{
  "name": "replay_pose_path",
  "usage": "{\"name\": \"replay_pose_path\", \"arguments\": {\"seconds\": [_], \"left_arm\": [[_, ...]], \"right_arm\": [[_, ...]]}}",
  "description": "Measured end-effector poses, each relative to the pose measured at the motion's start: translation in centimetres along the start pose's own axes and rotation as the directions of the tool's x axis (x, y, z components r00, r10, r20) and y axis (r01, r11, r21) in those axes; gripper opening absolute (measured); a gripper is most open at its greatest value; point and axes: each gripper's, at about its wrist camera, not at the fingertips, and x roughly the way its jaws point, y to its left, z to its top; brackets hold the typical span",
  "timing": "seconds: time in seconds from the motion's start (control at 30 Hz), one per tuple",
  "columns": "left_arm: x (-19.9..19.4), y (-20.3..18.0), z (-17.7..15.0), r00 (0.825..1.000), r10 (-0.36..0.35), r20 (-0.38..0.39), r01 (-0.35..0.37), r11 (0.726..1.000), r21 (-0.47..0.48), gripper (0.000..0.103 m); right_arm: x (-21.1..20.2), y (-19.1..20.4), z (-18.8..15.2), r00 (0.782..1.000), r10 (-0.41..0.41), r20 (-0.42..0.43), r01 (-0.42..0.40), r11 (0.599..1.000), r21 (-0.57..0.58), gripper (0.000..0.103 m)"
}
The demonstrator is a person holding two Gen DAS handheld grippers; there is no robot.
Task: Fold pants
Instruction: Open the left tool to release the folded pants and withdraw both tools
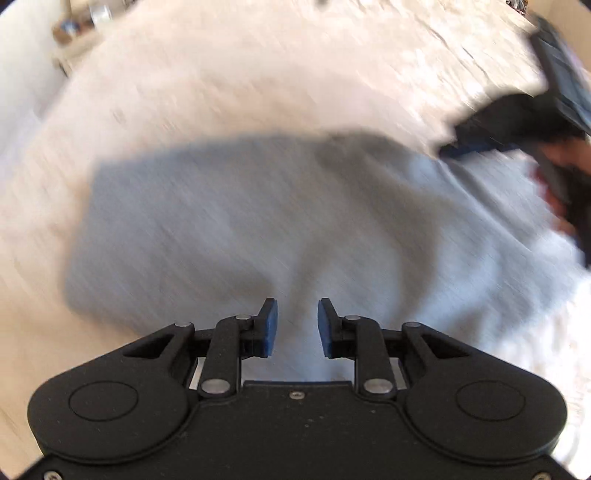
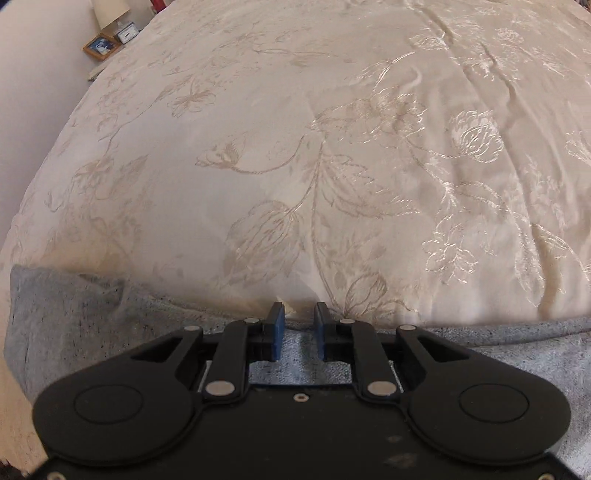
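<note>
A pair of light grey, soft knit pants (image 1: 258, 221) lies spread on a cream bedspread with a woven floral pattern (image 2: 295, 147), filling the middle of the blurred left wrist view and running as a band along the lower edge of the right wrist view (image 2: 74, 317). The left gripper (image 1: 297, 328), black with blue pads, hangs over the grey cloth at the bottom centre of its frame, its jaws partly apart with only fabric seen below the gap and nothing clamped. The right gripper (image 2: 298, 330) sits at the pants' upper edge, jaws also partly apart; whether its pads pinch the hem cannot be told. It also shows at the upper right of the left view (image 1: 517, 122), held by a hand (image 1: 565, 158). A framed picture (image 2: 100, 46) and a lamp (image 2: 110, 13) stand at upper left.
</note>
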Motion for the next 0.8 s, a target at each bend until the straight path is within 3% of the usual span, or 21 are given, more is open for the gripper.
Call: {"name": "replay_pose_path", "arguments": {"seconds": [0.2,0.33,0.4,0.47,0.5,0.63,0.8], "left_arm": [[3.8,4.1,4.3,0.989,0.14,0.054,-0.144,0.987,0.077,0.034],[8.3,7.0,4.7,0.982,0.18,-0.062,-0.173,0.979,0.106,0.043],[9.2,8.2,4.9,0.982,0.143,-0.121,-0.135,0.989,0.067,0.043],[8.0,7.8,5.6,0.983,0.133,-0.123,-0.13,0.991,0.033,0.028],[7.1,7.2,5.7,0.987,0.119,-0.108,-0.115,0.993,0.039,0.026],[2.8,4.0,3.8,0.998,-0.045,-0.053,0.052,0.99,0.131,0.033],[0.0,1.0,-0.5,0.988,-0.132,-0.084,0.147,0.966,0.212,0.037]], "right_arm": [[-6.0,-0.7,-3.6,0.996,0.057,0.067,-0.059,0.997,0.039,0.025],[-9.4,0.9,-8.4,0.991,0.124,0.053,-0.125,0.992,0.023,0.027],[-9.9,2.9,-11.1,0.988,0.155,0.022,-0.155,0.988,-0.009,0.028],[-10.4,4.8,-14.0,0.984,0.176,-0.018,-0.177,0.983,-0.052,0.029],[-10.6,5.9,-15.5,0.982,0.183,-0.043,-0.186,0.98,-0.078,0.029],[-10.5,9.1,-19.7,0.971,0.215,-0.101,-0.225,0.969,-0.098,0.029],[-10.1,11.7,-21.5,0.975,0.203,-0.091,-0.215,0.966,-0.143,0.029]]}}
